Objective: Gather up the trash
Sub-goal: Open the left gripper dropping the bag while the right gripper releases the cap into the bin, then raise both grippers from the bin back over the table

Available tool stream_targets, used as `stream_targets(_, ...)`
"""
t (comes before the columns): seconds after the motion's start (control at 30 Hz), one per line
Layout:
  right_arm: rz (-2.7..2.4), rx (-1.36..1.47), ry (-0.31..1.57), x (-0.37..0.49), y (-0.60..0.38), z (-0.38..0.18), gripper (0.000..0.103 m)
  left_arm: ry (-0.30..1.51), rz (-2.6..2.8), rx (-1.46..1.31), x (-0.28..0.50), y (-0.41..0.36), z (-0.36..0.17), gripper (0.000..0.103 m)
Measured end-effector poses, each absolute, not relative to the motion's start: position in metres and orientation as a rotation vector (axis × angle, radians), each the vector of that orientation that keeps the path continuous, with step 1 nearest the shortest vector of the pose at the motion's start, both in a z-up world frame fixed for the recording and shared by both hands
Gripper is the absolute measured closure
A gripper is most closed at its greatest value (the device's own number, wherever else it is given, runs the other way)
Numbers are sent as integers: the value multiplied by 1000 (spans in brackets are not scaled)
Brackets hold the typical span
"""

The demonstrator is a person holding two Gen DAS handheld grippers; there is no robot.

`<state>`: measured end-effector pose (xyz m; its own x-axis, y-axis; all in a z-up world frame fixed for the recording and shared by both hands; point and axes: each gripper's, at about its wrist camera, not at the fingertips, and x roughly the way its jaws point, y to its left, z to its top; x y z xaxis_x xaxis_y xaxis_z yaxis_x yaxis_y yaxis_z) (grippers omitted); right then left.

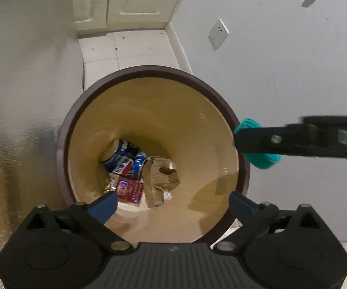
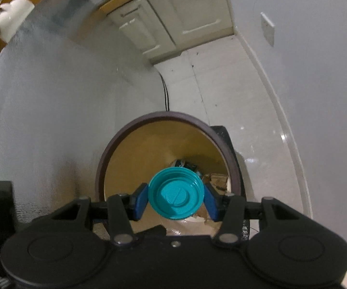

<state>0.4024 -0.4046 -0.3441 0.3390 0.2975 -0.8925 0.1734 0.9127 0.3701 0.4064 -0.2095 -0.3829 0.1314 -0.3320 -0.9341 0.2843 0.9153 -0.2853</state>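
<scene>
A round trash bin (image 1: 63, 130) with a dark brown rim and tan inside stands on the floor; it also shows in the right wrist view (image 2: 115, 144). At its bottom lie blue Pepsi cans (image 1: 123, 162), a red packet (image 1: 129, 190) and torn cardboard (image 1: 160, 178). My left gripper (image 1: 171, 203) is open and empty, right above the bin's mouth. My right gripper (image 2: 176, 198) is shut on a teal cup (image 2: 176, 192), held over the bin's near rim. In the left wrist view the right gripper (image 1: 255, 144) with the teal cup (image 1: 262, 160) is at the bin's right rim.
A shiny metal appliance side (image 1: 24, 96) stands close left of the bin. A white wall (image 1: 282, 60) with a socket plate (image 1: 218, 33) is on the right. White cabinet doors (image 2: 173, 16) close the tiled floor strip (image 1: 127, 48) beyond the bin.
</scene>
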Motion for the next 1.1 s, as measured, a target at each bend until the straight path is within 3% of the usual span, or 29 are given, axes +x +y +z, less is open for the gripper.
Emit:
stream_targets(0.13,87,420,1263,410,-396,-356,50,1364,-416,-21,402,-202,-379,0)
stream_targets(0.27,91,408,1278,410,-391,-362,33,1367,-401,10,401,-198,-376,0)
stream_targets(0.9,91,332,1264,390,-404,-338,33,1331,-320,24,395,-182,-335,0)
stream_targets(1.1,105,304,1238,380,-411,-315,25,1296,-311,51,390,-177,-307,0)
